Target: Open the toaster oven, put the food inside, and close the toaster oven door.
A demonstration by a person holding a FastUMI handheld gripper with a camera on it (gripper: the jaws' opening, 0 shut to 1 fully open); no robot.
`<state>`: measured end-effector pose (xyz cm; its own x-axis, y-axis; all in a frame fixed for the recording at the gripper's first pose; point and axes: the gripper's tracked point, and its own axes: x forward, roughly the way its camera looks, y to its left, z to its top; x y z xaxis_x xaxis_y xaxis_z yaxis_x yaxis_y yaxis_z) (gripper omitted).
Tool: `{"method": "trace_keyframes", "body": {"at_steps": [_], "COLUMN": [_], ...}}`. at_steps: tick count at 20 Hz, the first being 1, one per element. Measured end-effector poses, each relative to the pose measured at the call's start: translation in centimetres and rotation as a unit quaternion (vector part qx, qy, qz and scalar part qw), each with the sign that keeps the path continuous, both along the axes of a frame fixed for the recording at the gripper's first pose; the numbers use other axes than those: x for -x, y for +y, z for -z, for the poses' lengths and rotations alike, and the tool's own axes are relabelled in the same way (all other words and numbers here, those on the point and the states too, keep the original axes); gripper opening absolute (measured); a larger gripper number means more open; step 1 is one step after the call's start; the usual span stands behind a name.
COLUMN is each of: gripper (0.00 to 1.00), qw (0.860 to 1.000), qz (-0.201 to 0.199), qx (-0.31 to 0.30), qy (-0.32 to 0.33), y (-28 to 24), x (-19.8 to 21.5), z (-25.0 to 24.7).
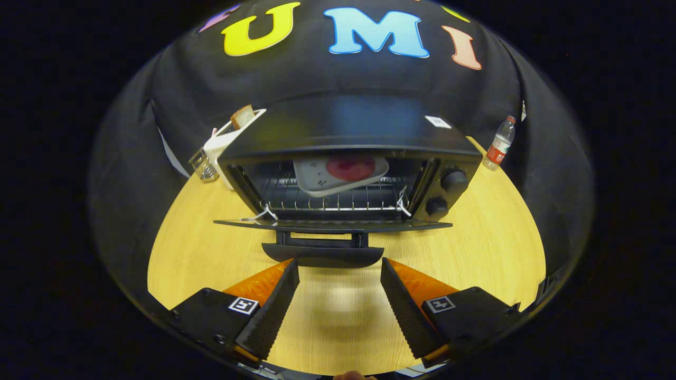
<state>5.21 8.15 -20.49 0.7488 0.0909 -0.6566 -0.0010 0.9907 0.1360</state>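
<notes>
A black toaster oven (348, 153) stands on the wooden table with its door (332, 225) folded down flat toward me. Inside, on the wire rack (327, 200), rests a white plate (317, 177) carrying a round red piece of food (350, 167). The door's handle (323, 254) sticks out toward me, just ahead of my fingertips. My gripper (339, 266) is open, its fingers spread to either side of the handle's width, with nothing between them but bare tabletop.
A white toaster (227, 140) with a slice of bread in it and a small wire basket (203, 166) stand left of the oven. A plastic bottle (499, 143) stands to its right. Two knobs (453, 180) sit on the oven's right front.
</notes>
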Motion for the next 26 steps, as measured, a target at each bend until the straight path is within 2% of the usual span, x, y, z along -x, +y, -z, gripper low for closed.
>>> {"method": "trace_keyframes", "body": {"at_steps": [5, 11, 18, 22, 26], "gripper": [0.99, 0.98, 0.98, 0.98, 0.98], "qw": [0.993, 0.966, 0.939, 0.936, 0.929], "qz": [0.002, 0.017, 0.079, 0.103, 0.101], "qx": [-0.002, 0.026, 0.057, 0.051, 0.084], "qy": [-0.121, -0.255, -0.329, -0.331, -0.346], "y": [-1.7, -6.6, -16.1, -17.6, -18.5], "x": [-0.6, 2.4, 7.7, 10.7, 11.4], "z": [-7.3, -16.3, -20.3, -20.0, -21.0]}}
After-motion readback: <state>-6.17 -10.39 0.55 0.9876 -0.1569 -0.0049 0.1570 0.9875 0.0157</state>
